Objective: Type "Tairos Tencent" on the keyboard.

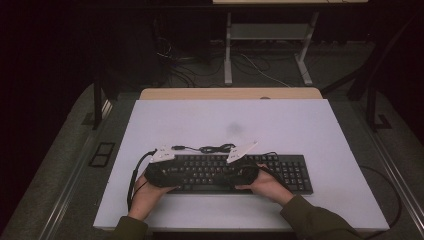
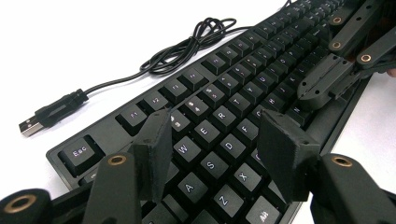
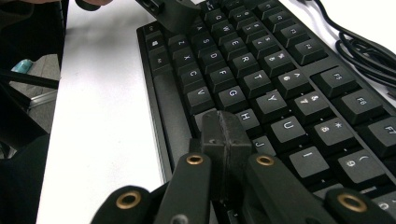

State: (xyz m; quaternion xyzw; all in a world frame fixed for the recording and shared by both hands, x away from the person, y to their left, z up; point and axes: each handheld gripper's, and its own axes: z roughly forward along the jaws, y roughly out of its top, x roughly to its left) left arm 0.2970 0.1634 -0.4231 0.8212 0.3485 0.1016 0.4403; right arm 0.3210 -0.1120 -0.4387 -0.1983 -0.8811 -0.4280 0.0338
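Hovering over the black keyboard (image 1: pixel 240 172), your left gripper (image 2: pixel 219 144) has its jaws parted and empty, while your right gripper (image 3: pixel 225 133) is clenched tight on nothing.

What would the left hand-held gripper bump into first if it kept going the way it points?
Probably the right hand-held gripper, which sits over the keyboard straight ahead of the left hand-held gripper. Depth is hard to judge, and the keys lie just below its open jaws.

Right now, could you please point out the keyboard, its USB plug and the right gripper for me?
keyboard (image 2: pixel 219 119): left gripper view, letter keys.
USB plug (image 2: pixel 31 126): left gripper view, metal tip.
right gripper (image 3: pixel 225 122): right gripper view, tips of shut jaws.
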